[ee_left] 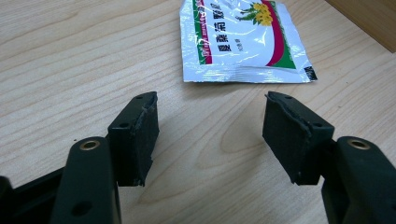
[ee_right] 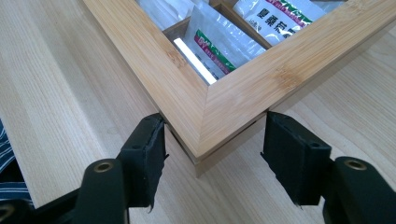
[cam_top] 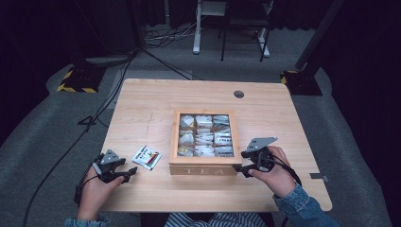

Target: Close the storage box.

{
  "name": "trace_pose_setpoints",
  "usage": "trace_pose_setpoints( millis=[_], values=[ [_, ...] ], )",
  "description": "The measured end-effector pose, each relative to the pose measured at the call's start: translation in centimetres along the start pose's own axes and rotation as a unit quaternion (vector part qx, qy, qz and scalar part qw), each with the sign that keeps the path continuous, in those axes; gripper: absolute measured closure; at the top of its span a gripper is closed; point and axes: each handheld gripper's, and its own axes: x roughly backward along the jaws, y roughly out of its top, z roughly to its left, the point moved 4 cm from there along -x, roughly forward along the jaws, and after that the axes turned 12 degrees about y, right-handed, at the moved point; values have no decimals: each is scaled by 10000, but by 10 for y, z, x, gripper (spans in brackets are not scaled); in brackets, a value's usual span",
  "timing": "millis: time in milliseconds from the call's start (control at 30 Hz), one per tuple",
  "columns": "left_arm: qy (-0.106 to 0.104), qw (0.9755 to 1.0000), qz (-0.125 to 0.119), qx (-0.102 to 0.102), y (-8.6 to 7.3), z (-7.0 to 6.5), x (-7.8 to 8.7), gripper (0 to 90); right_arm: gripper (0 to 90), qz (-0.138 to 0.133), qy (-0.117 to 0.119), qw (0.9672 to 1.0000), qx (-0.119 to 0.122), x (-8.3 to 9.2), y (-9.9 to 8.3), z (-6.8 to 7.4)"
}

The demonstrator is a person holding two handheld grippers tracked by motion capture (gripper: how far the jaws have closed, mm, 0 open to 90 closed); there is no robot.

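Straddling the near right corner of the wooden tea box [cam_top: 204,165], the right gripper [ee_right: 212,140] has its jaws partly open, the left pad touching or just off the box wall and the other just clear, clamping nothing; I judge the box rigid, fairly heavy and smooth-sided, with a glass-paned lid to treat gently, best taken by the lid's edge at that corner. The left gripper [ee_left: 210,121] rests on the bench [cam_top: 142,118], jaws apart and empty, near the light, crinkly, slippery sachet [ee_left: 245,42] left of the box.
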Motion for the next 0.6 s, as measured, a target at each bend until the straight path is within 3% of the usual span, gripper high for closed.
trace_pose_setpoints(
  millis=[300,600],
  values=[
    [-7,10000,2,8,0,0,0,365,316,37,-70,10000,50,-2,-1,-1],
    [-10,10000,-10,22,-1,-1,0,358,261,-120,67,9999,34,4,1,0]
  ],
)
